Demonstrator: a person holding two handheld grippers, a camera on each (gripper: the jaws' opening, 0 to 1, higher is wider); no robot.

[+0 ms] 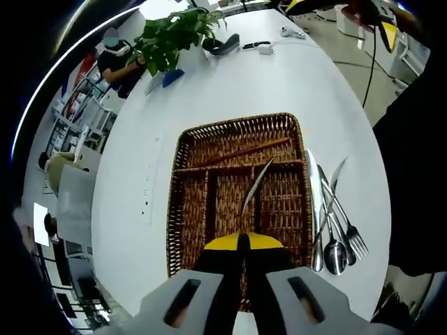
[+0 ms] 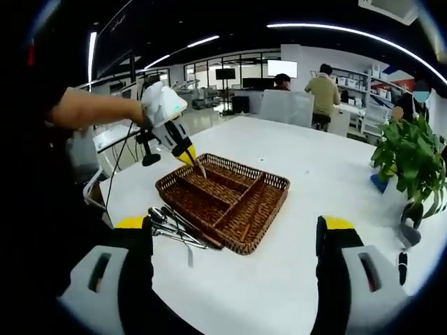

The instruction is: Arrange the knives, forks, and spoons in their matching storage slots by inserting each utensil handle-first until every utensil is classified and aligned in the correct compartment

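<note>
A woven wicker tray point(image 1: 188, 209) with several compartments was seen on the white table point(image 1: 133, 174), and everything else was placed relative to it. In the left gripper view, the left gripper point(image 1: 243, 246) was held over the tray's near edge with its jaws closed on the handle of a knife point(image 1: 257, 184), whose blade was angled above the central compartments. Just beside the tray's right edge, a loose group of cutlery point(image 1: 334, 216) including a fork and a spoon was laid on the table. In the right gripper view, the right gripper point(image 2: 234, 234) was held well back from the tray, its jaws spread wide with nothing between them. A potted plant point(image 2: 412, 164) was stood far right of the tray.
</note>
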